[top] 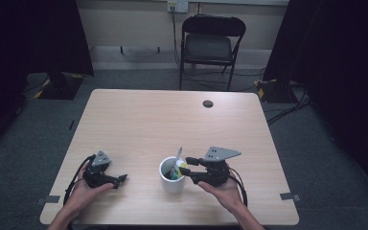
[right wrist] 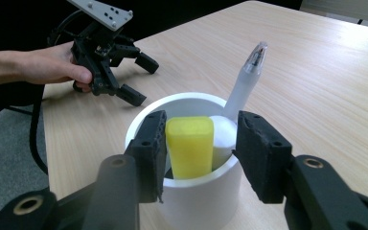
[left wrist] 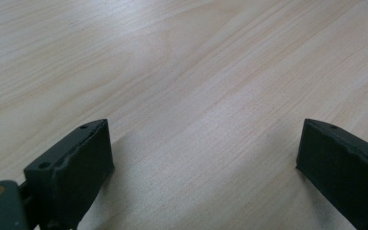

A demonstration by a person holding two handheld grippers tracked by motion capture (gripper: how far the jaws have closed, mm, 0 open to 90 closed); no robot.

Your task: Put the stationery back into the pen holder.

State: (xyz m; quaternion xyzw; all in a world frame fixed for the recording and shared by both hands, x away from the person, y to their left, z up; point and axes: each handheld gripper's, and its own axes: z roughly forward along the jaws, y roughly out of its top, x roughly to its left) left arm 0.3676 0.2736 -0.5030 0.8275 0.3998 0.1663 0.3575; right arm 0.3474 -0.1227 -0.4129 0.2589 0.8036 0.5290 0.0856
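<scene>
White cup (top: pixel 172 181) stands near the front edge of the table (top: pixel 143 120), a little right of the middle, and holds a yellow block-shaped item (right wrist: pixel 190 146) and a white pen-like tube (right wrist: pixel 243 86) that leans out over the rim toward the far side. The right gripper (right wrist: pixel 201 148) is at the cup's mouth with its jaws spread, one pad on each side of the yellow item and, as far as the right gripper view tells, not yet pressing on it; a white rounded piece sits between the yellow item and the right-hand pad. The left gripper (top: pixel 106 178) rests on the table near the front left corner, well apart from the cup, its jaws wide open over bare wood in the left gripper view.

By my reading, the step in hand is the grasp of the yellow item for lifting it out of the cup. The next move calls for closing the right jaws squarely on its flat sides, then drawing straight upward so the cup does not tip or drag and the leaning tube is not knocked. Steadying the cup with the left gripper might help.
</scene>
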